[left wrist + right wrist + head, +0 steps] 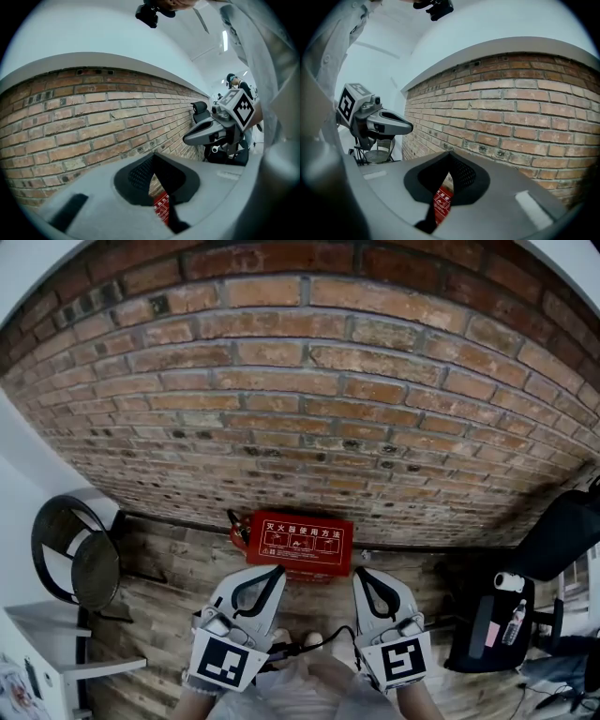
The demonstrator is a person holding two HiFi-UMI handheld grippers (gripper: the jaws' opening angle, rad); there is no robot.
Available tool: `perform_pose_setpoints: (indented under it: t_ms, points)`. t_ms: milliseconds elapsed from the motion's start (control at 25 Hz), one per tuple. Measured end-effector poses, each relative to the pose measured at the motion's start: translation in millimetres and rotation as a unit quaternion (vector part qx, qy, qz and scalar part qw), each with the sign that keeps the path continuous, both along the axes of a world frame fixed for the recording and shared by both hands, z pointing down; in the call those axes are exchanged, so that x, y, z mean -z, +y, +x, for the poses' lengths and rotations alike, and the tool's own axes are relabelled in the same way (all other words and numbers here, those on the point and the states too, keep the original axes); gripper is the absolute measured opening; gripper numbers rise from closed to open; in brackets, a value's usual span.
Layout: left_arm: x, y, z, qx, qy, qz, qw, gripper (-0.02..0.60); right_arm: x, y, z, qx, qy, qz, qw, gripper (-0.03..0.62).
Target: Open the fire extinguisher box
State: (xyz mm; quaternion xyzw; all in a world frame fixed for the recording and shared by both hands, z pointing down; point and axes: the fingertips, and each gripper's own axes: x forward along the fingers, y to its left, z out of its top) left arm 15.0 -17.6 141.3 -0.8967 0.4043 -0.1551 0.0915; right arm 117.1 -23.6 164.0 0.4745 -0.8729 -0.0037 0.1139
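The red fire extinguisher box [298, 542] lies on the wooden floor against the brick wall, lid closed, with white print on top. My left gripper [278, 570] hovers just in front of its left half, and my right gripper [360, 572] just in front of its right end; neither touches it. Both are shut with nothing between the tips. In the left gripper view, the box [161, 207] shows through the gap under the closed left gripper [153, 157]. The right gripper view shows the box [442, 204] in the same way below the closed right gripper [450, 154].
A brick wall [300, 409] fills the far side. A round black chair [75, 554] and a white shelf [56, 643] stand at the left. A black office chair [562, 531] and a dark bag with bottles [489, 620] stand at the right.
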Motion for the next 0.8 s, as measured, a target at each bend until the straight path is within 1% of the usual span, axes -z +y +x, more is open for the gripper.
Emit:
perform_pose_setpoints:
  t_ms: [320, 600, 800]
  points:
    - [-3, -9, -12, -0.012, 0.005, -0.005, 0.9999, 0.000, -1, -9, -14, -0.005, 0.006, -0.003, 1.000, 0.008]
    - [-7, -10, -23, -0.010, 0.011, -0.011, 0.9998, -0.001, -4, -9, -28, 0.000, 0.010, -0.008, 1.000, 0.008]
    - [-7, -12, -26, -0.011, 0.014, -0.012, 0.9998, 0.000, -5, -8, -29, 0.001, 0.016, -0.011, 1.000, 0.008]
